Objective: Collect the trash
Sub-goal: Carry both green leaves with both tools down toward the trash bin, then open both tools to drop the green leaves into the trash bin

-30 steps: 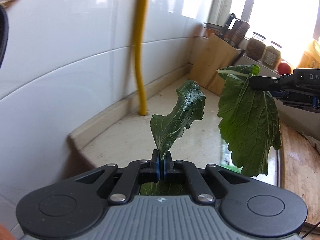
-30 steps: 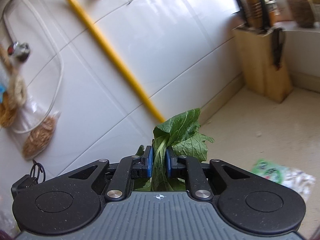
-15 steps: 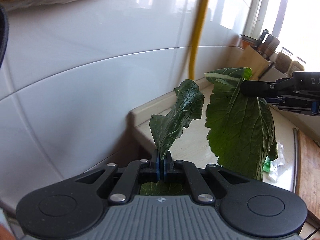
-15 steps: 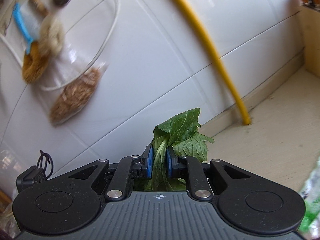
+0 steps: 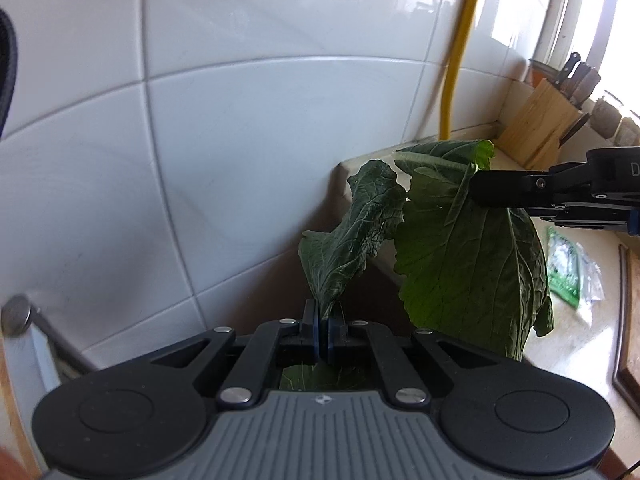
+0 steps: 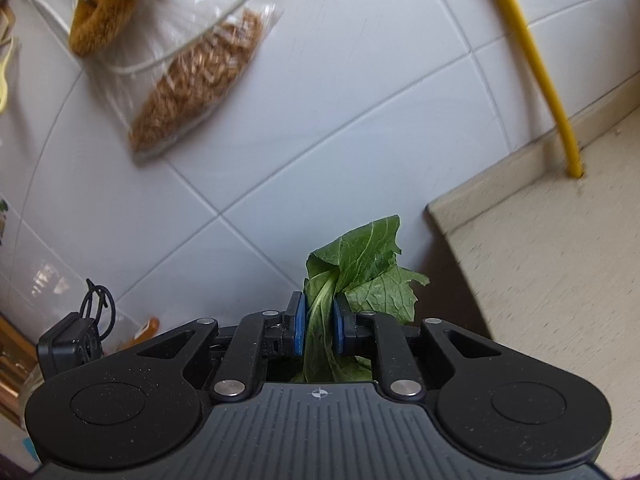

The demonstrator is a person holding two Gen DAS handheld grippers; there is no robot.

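Currently 2 loads: left gripper [image 5: 323, 330] pinching narrow dark green leaf [image 5: 352, 240], standing upright; right gripper [image 6: 319, 330] clamping broad green leaf [image 6: 360, 268], hanging alongside. No bin visible; destination undeterminable.

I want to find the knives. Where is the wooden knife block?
In the left wrist view the wooden knife block stands far right on the counter against the tiled wall, right of the yellow pipe, above the right gripper.

Wrist views, close, facing tiled wall [image 5: 240, 140]
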